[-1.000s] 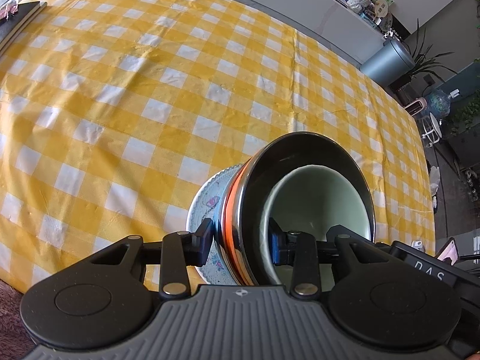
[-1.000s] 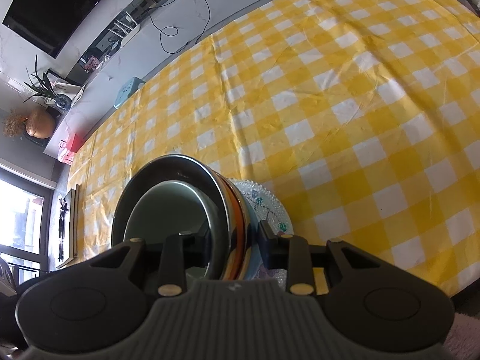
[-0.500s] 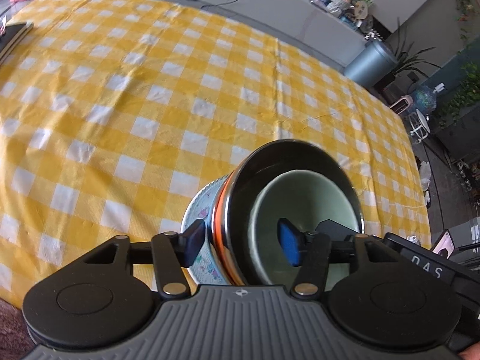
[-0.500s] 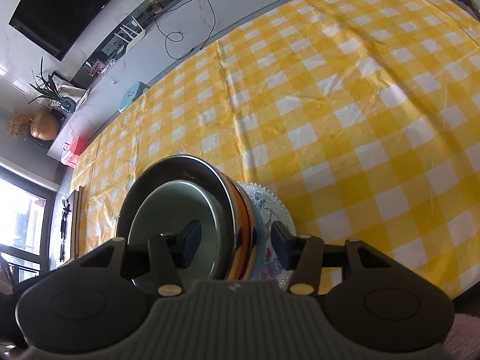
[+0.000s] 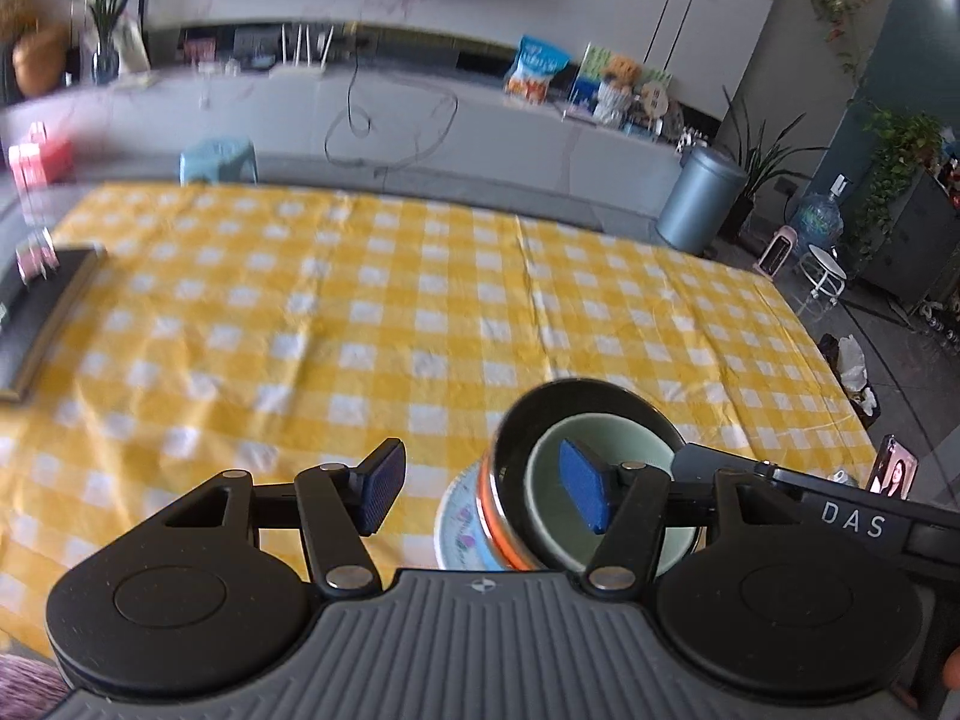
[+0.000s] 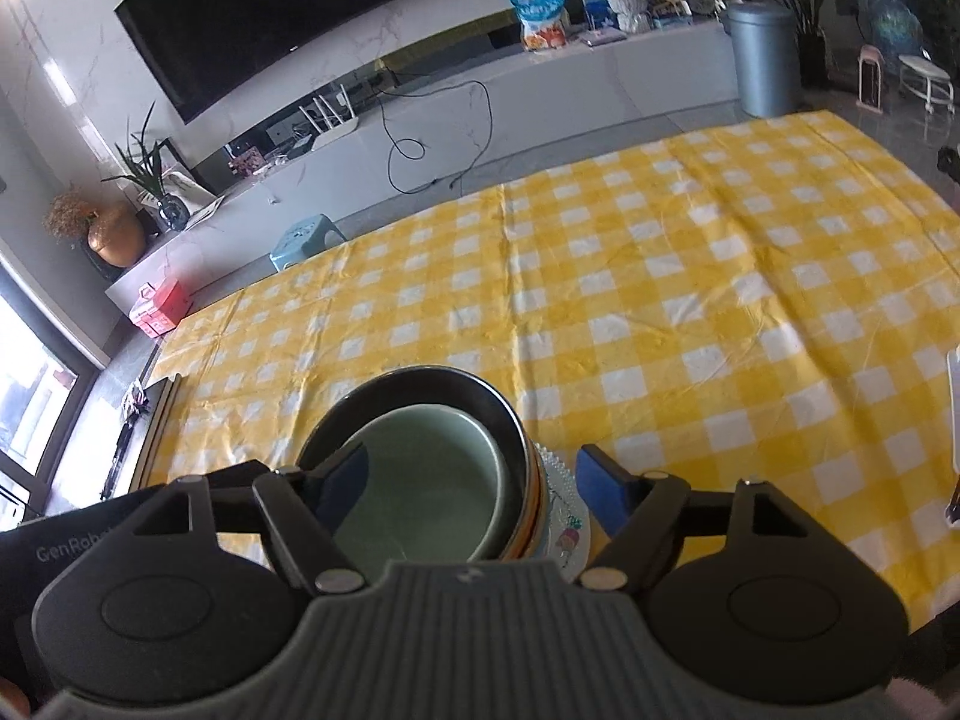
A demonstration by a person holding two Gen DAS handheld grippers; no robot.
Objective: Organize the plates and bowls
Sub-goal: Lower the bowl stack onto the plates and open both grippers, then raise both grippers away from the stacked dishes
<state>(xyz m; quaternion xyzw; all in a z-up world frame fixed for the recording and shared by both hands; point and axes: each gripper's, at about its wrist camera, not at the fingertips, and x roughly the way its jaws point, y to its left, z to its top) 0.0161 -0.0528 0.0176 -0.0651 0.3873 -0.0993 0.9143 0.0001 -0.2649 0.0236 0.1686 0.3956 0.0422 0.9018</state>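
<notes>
A stack of dishes sits near the front edge of a table covered in a yellow and white checked tablecloth [image 6: 690, 276]. At the bottom is a flowered plate [image 5: 459, 531], on it an orange-banded piece, then a dark metal bowl [image 6: 480, 402], and inside that a pale green bowl [image 6: 420, 480].

A second ago both grippers were clamped on the stack's rim, one from the left and one from the right. Now the left gripper [image 5: 486, 489] and the right gripper [image 6: 474, 492] have both let go. Their jaws have just been opening and stand wide apart with nothing pressed between the blue pads. Both views have tipped upward since then, taking in more of the room beyond the table: a wall-mounted television, a low white cabinet and a grey bin at the far right. The stack looks smaller and lower in both pictures, which suggests that the hands are lifting away.

In the left view one pad hangs over the green bowl and the other over bare cloth. In the right view one finger is over the bowl and the other just beside the plate's rim.

The stack stands upright on the cloth on its own. This reads as the nested set having been put down and released, so the stacking looks essentially finished.
</notes>
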